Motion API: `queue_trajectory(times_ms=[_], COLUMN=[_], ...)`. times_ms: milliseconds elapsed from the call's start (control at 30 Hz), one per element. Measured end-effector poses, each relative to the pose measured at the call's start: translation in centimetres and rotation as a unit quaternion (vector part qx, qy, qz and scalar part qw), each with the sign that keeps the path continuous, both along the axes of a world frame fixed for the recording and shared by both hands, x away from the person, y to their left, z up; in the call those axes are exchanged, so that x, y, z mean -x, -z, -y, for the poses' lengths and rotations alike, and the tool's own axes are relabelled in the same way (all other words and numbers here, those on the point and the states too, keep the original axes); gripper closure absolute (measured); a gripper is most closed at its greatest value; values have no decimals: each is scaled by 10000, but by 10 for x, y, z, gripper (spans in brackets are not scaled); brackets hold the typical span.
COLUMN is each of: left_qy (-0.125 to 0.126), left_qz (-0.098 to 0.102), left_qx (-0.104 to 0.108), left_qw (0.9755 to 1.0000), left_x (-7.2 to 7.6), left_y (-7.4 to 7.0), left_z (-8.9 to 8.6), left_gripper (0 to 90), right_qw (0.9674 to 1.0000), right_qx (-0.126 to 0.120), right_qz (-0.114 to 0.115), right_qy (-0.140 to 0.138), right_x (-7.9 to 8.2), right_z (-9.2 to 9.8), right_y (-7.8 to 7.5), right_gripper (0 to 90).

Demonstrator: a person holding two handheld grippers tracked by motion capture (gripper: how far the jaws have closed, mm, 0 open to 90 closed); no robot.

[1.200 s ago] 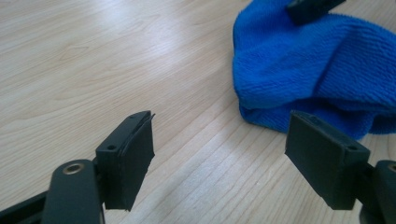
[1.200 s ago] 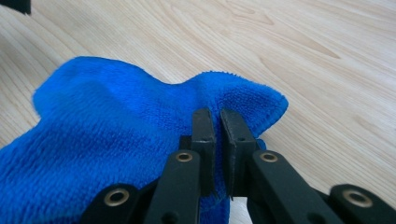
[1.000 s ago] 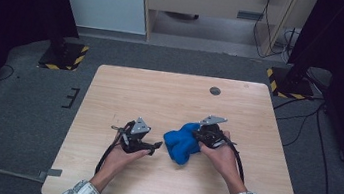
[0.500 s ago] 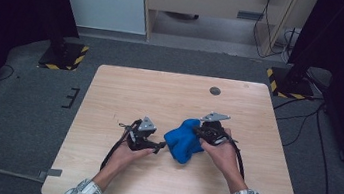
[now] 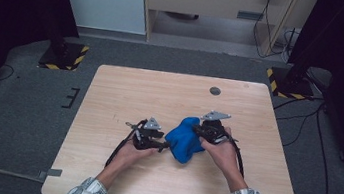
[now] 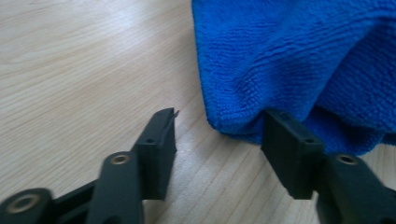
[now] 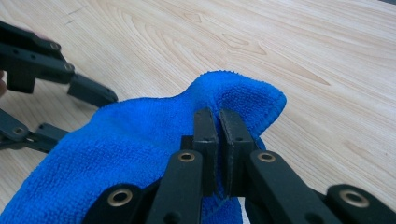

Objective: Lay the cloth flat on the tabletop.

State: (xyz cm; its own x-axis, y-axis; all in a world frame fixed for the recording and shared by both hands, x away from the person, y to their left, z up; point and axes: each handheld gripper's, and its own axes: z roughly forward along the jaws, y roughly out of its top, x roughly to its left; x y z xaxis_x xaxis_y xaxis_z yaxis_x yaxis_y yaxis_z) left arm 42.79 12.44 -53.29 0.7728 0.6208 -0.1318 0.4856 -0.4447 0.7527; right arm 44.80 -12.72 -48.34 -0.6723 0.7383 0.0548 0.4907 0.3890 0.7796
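Note:
A crumpled blue cloth [image 5: 185, 139] lies on the wooden table [image 5: 160, 95], right of its middle. My right gripper [image 5: 198, 131] is shut on a raised fold of the cloth [image 7: 140, 140], with its jaws [image 7: 218, 116] pinched together over the edge. My left gripper [image 5: 163, 146] reaches the cloth's left side. Its jaws have just been closing and still stand apart [image 6: 220, 119]. The cloth's hem [image 6: 299, 56] sits against the right jaw and a little way into the gap, and the pads do not press on it. The left gripper [image 7: 70, 112] also shows beyond the cloth.
A small dark round cap [image 5: 215, 90] is set into the table near its far edge. Black stands with yellow-black striped bases [image 5: 64, 55] [image 5: 288, 82] flank the table on the grey floor. A cabinet stands at the back.
My left gripper has moved right, up to the cloth's edge, and its jaws have narrowed. The right gripper has kept still with the cloth in it.

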Motion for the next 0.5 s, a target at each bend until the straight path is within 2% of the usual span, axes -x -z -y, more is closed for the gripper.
queue_trajectory(times_ms=[67, 100, 133, 233, 267, 333, 400, 433, 467, 500], left_qy=[55, 75, 40, -12, -73, -138, -168, -226, -226, -320], left_qz=[24, 60, 69, 101, 121, 147, 191, 253, 253, 323], left_qx=[17, 16, 99, 116, 219, 377, 389, 501, 501, 568], left_qw=[10000, 10000, 9999, 9999, 9997, 9991, 9989, 9982, 9982, 9973], left_x=[0, 1, 0, -1, -2, -2, -1, 0, 0, 0], left_y=[0, 0, -1, -2, -5, -9, -13, -21, -21, -30], left_z=[2, 3, 4, 7, 5, 3, 2, -3, -3, -9], left_gripper=[574, 574, 660, 788, 813, 845, 848, 849, 848, 847], right_qw=[10000, 10000, 10000, 10000, 9999, 9999, 9999, 9998, 9998, 9998], right_qx=[7, 7, 18, 28, 27, 51, 77, 111, 111, 95], right_qz=[20, 20, 54, 84, 91, 112, 107, 139, 139, 190], right_qy=[-33, -33, -52, -42, -43, -61, -57, -66, -66, -69], right_x=[1, 1, 1, 1, 2, 2, 3, 2, 2, 3], right_z=[-1, -1, -1, 0, 0, -1, -1, -1, -1, -1], right_y=[-1, -1, -2, -3, -3, -4, -4, -6, -6, -9], right_gripper=[866, 866, 866, 866, 866, 866, 866, 866, 866, 866])
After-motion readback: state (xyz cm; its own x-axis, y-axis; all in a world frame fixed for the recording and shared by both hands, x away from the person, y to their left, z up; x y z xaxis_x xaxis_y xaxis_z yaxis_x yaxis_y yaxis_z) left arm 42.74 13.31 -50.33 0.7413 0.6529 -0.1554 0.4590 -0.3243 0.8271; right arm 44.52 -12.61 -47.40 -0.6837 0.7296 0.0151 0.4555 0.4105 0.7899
